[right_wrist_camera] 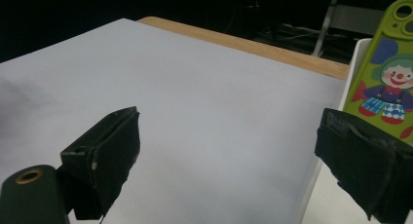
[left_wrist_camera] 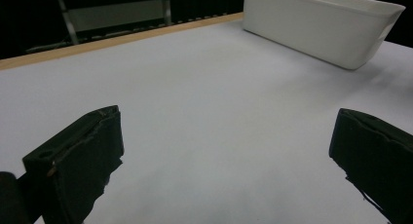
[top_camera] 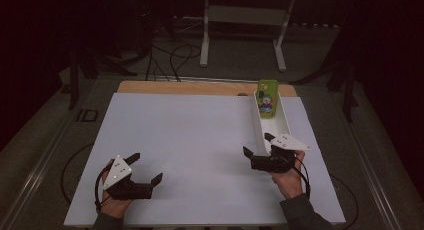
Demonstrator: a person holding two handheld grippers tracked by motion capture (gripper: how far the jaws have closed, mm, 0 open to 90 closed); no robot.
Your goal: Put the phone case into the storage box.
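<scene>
The right gripper (top_camera: 259, 144) is held spread at the white bin's (top_camera: 285, 124) near end; the green phone case (top_camera: 266, 98) is stood at its far end; the left gripper (top_camera: 146, 167) is spread

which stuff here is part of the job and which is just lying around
In the job:
- green phone case with a clown picture
- white bin it stands in
- right hand-held gripper, open at the bin's near end

Just about:
- left hand-held gripper, open and idle
- white frame beyond the table
- floor cables

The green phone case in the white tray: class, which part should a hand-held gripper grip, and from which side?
Probably the top edge of the green phone case, from above. It stands upright against the far end of the narrow white tray, whose walls block its sides. The right hand-held gripper, open, is nearest.
</scene>
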